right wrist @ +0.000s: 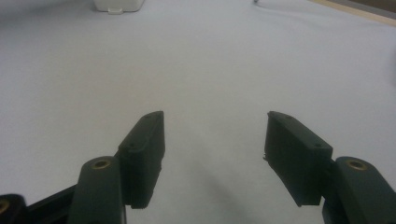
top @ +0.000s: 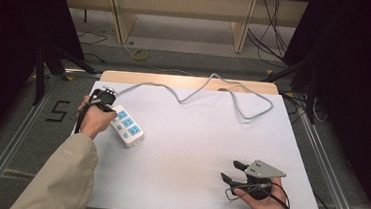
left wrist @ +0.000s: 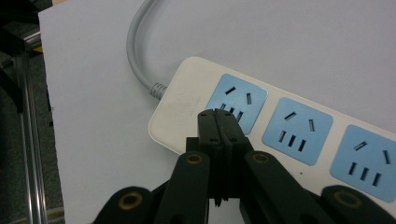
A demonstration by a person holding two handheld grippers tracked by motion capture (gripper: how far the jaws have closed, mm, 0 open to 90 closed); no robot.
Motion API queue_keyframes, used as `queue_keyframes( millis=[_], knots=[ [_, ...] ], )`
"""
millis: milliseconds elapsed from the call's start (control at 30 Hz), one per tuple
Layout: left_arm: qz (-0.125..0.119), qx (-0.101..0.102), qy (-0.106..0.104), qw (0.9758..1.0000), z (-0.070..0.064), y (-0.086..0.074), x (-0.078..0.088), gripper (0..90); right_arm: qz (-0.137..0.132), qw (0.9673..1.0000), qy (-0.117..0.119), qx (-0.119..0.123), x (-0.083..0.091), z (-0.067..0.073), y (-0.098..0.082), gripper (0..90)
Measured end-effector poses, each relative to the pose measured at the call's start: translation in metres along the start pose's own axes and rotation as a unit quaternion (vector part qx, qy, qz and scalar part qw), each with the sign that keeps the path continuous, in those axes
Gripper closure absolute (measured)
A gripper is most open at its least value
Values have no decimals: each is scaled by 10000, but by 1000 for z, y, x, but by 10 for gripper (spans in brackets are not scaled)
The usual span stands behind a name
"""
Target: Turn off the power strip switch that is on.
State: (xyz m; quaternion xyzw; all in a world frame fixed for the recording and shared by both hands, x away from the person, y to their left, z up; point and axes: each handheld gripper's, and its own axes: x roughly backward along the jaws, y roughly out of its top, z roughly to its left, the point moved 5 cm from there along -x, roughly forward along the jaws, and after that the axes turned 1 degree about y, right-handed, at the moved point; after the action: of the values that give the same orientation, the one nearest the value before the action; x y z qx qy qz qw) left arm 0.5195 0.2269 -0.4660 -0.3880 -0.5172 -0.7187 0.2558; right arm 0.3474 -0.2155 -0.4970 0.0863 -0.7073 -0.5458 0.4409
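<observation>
A person works a white power strip (top: 127, 125) at the left edge of a pale table (top: 195, 150), the left gripper (left wrist: 218, 113) clenched with its jaws pressed flat together and their tips resting at the strip's cable end, beside the first blue socket panel (left wrist: 236, 103). The step in hand looks like pressing or nudging that end of the strip, perhaps a switch there, though the closed jaws hide whatever lies beneath them. The next move would call for steady downward pressure without skidding off the smooth casing. The strip is a rounded plastic bar with three matte blue socket faces, each cut with narrow dark slots; a grey rubbery cable (top: 200, 88) leaves it through a ribbed collar and loops across the far side of the table. The right gripper (right wrist: 212, 140) rests released near the table's front right, its black blocky jaws wide apart over bare, faintly textured tabletop, holding nothing.
</observation>
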Motion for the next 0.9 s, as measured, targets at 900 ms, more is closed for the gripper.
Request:
queue_keyframes(
  millis=[900],
  knots=[
    [-637,65,-625,9960,-25,-4,42,576,3,10000,-3,10,0,0,0,389]
  ],
)
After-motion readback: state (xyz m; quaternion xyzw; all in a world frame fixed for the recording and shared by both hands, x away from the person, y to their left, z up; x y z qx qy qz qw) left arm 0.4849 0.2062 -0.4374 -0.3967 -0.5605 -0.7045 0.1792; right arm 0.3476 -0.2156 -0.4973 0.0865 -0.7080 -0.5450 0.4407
